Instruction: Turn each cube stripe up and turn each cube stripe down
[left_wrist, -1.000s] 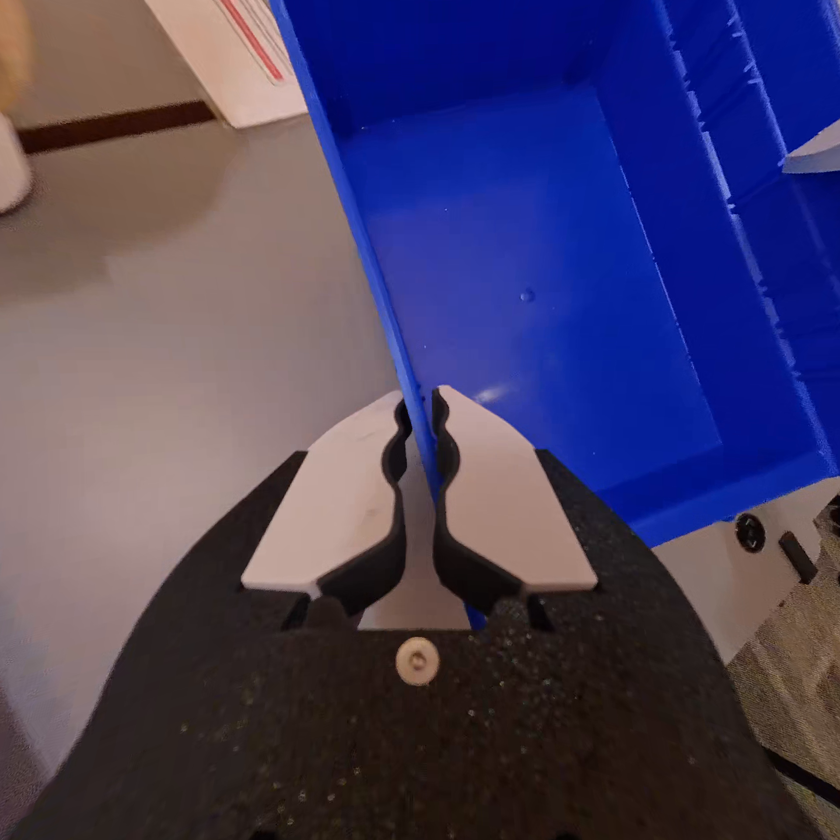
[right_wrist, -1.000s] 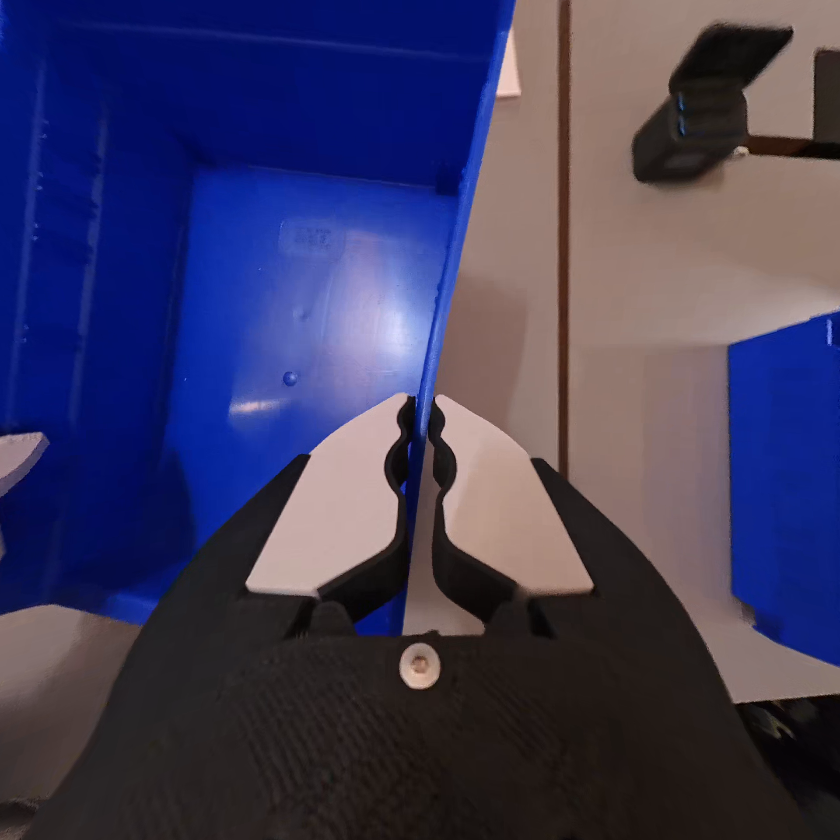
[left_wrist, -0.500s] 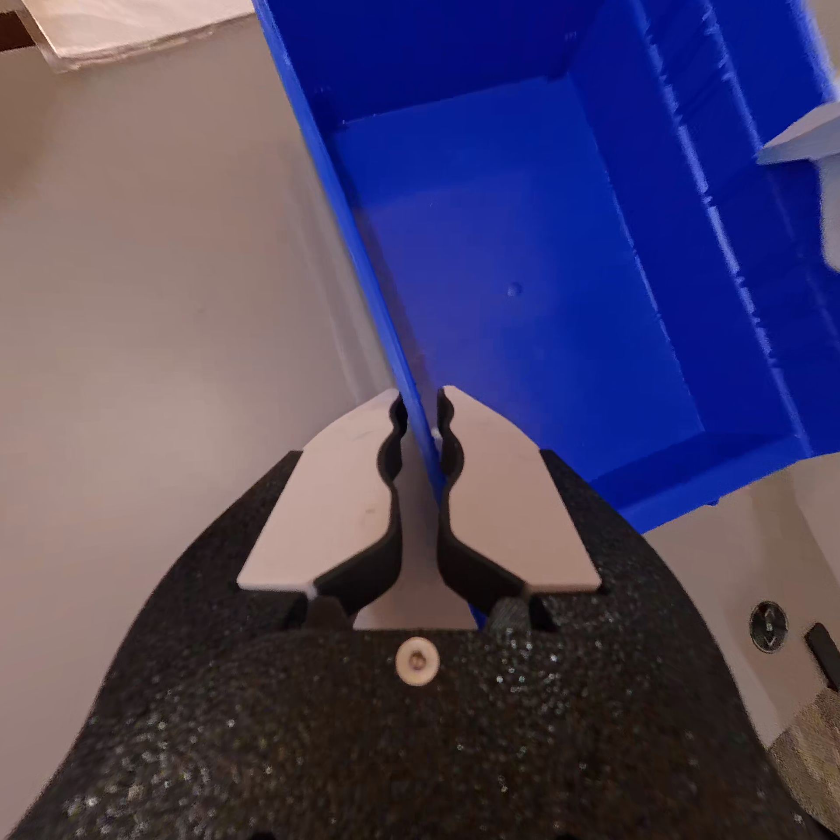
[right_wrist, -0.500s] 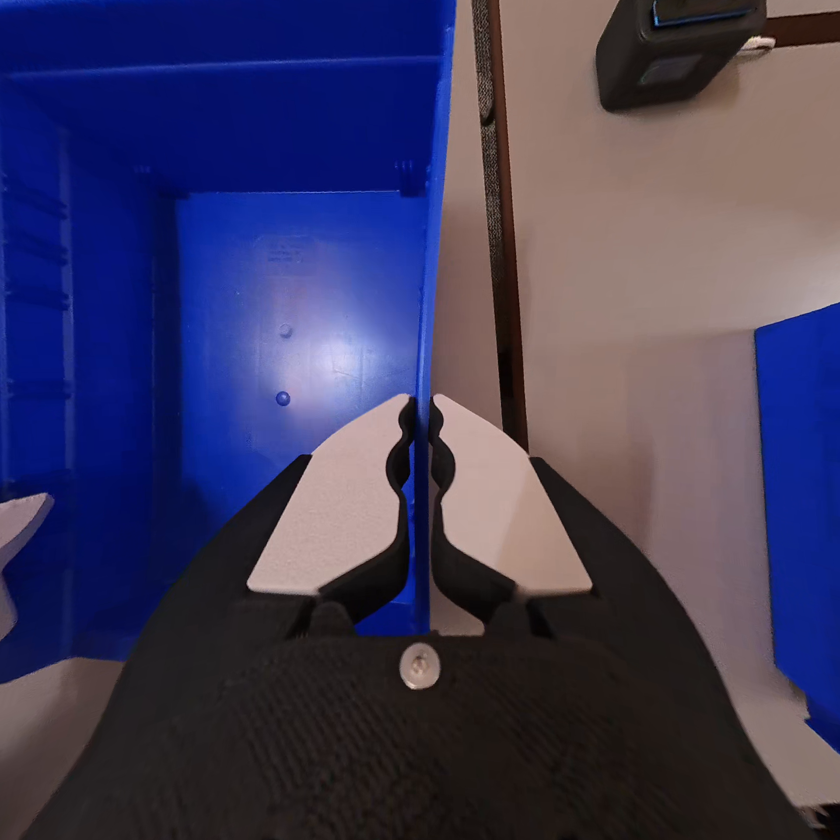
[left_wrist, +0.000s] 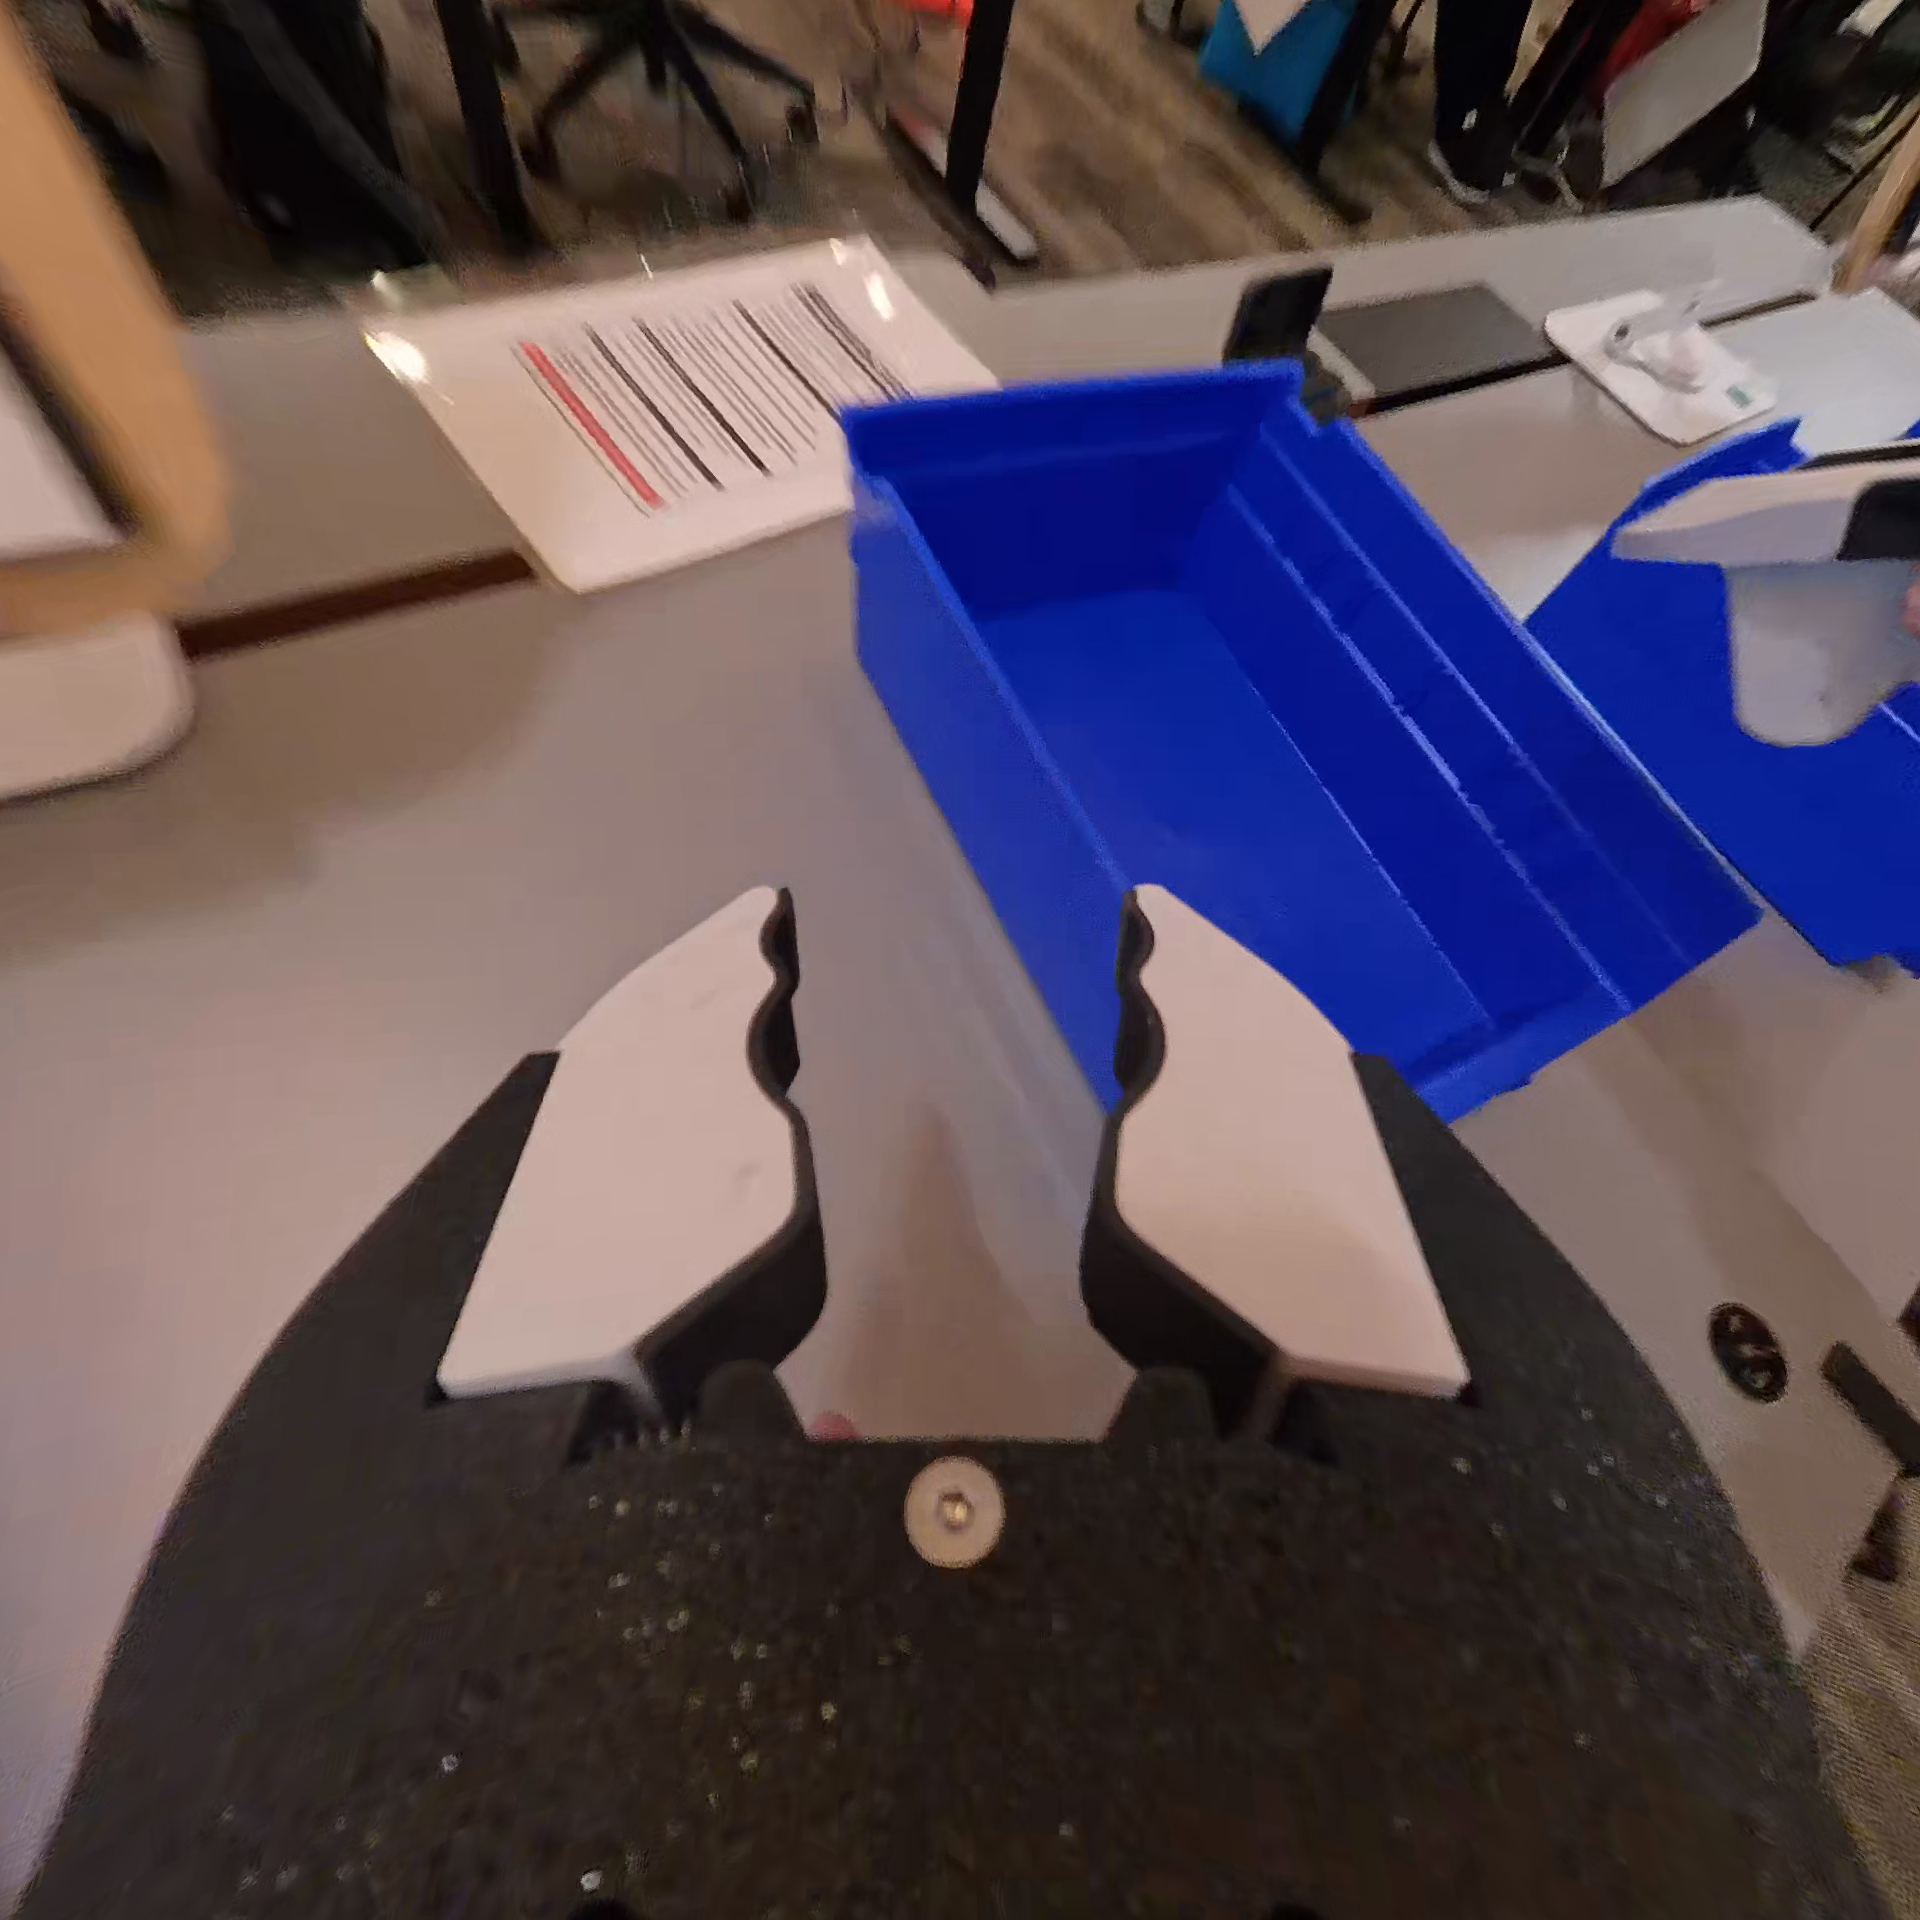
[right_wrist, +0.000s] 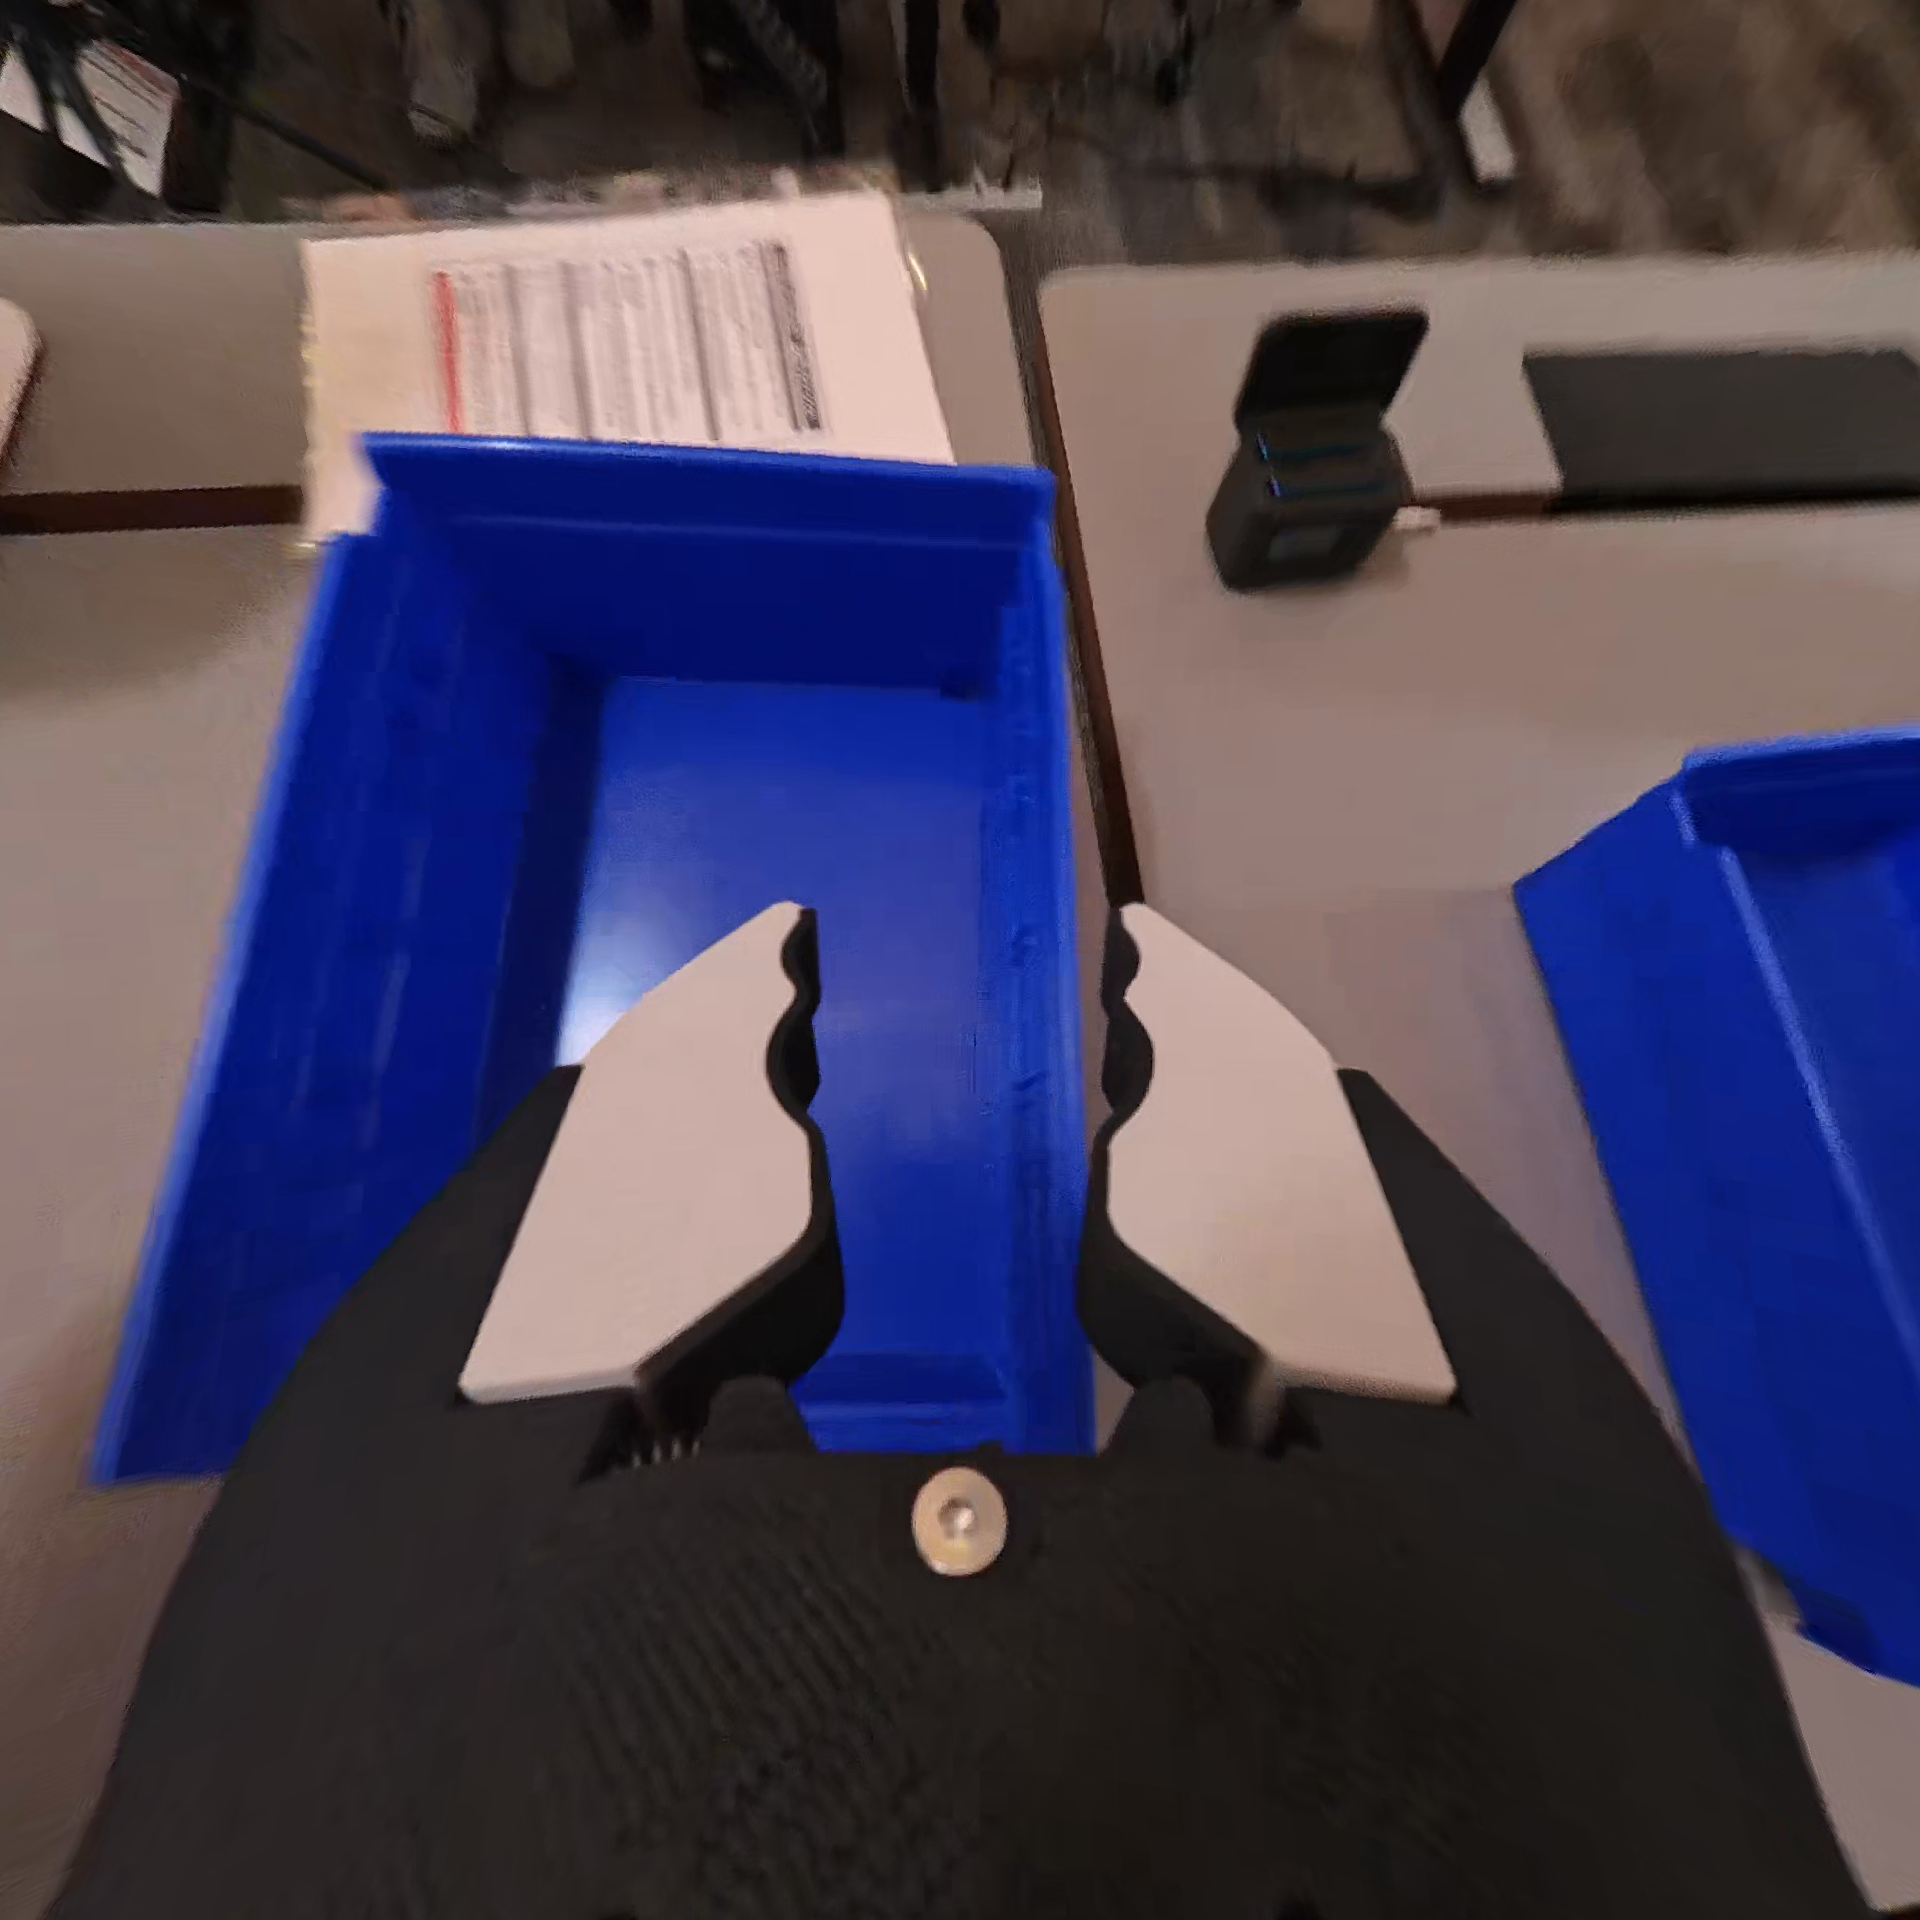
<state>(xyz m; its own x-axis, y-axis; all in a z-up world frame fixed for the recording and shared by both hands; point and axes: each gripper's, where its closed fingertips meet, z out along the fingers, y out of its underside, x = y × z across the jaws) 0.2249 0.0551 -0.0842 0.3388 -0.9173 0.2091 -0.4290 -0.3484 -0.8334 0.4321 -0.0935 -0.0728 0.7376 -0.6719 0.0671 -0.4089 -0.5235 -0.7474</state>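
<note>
No cube shows in either view. An empty blue bin (left_wrist: 1226, 748) stands on the grey table; it also shows in the right wrist view (right_wrist: 790, 821). My left gripper (left_wrist: 956, 914) is open and empty, held above the table just left of the bin's near corner. My right gripper (right_wrist: 961, 925) is open and empty, above the bin's right wall. The right gripper's fingers (left_wrist: 1766, 520) also show at the right edge of the left wrist view.
A second blue bin (right_wrist: 1766, 1091) stands to the right, also seen in the left wrist view (left_wrist: 1683, 665). A printed sheet (left_wrist: 675, 405) lies behind the first bin. A black device (right_wrist: 1320, 457) and a dark flat pad (right_wrist: 1725, 426) sit on the far table. Chairs and table legs stand beyond.
Both grippers were shut on opposite walls of the blue bin. Both have let go, opened and pulled back and up. The bin now rests on the table.
</note>
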